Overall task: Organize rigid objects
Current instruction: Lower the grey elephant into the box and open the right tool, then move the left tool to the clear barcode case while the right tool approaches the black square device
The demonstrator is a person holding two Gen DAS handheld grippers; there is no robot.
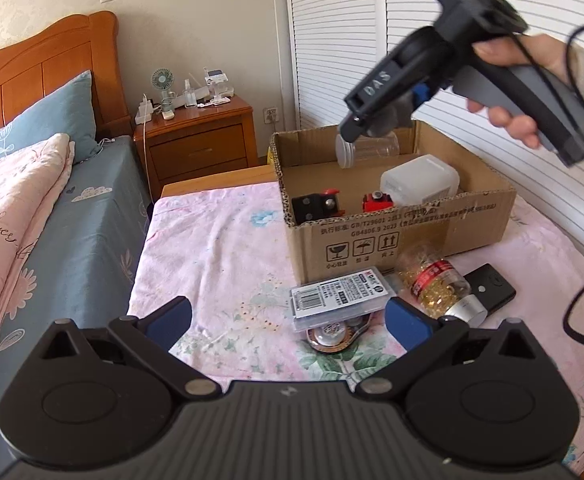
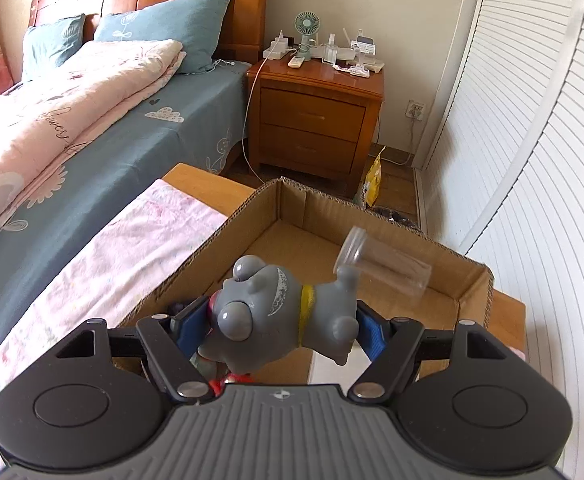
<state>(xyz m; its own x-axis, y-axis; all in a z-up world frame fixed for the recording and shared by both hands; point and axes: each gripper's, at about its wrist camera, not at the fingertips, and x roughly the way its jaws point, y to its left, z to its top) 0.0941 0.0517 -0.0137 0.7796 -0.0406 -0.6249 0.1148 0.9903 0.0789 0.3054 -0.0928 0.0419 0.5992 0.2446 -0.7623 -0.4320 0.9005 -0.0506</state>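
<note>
My right gripper (image 2: pixel 279 328) is shut on a grey toy dog (image 2: pixel 275 312) with a yellow collar and holds it over the open cardboard box (image 2: pixel 372 216). In the left wrist view that gripper (image 1: pixel 388 120) hangs above the box (image 1: pixel 412 236). Inside the box lie a clear plastic cup (image 1: pixel 368 150), a white container (image 1: pixel 420 180) and red and black toys (image 1: pixel 320 204). My left gripper (image 1: pixel 287 320) is open and empty, low over the pink cloth, near a flat clear case (image 1: pixel 342 296), a bottle of golden capsules (image 1: pixel 436 284), a black device (image 1: pixel 488 286) and a round metal piece (image 1: pixel 330 336).
The box stands on a table covered with a pink floral cloth (image 1: pixel 219 256). A bed (image 1: pixel 31 220) lies to the left, a wooden nightstand (image 1: pixel 195 140) with a small fan is behind, and white louvred doors (image 1: pixel 472 20) are to the right.
</note>
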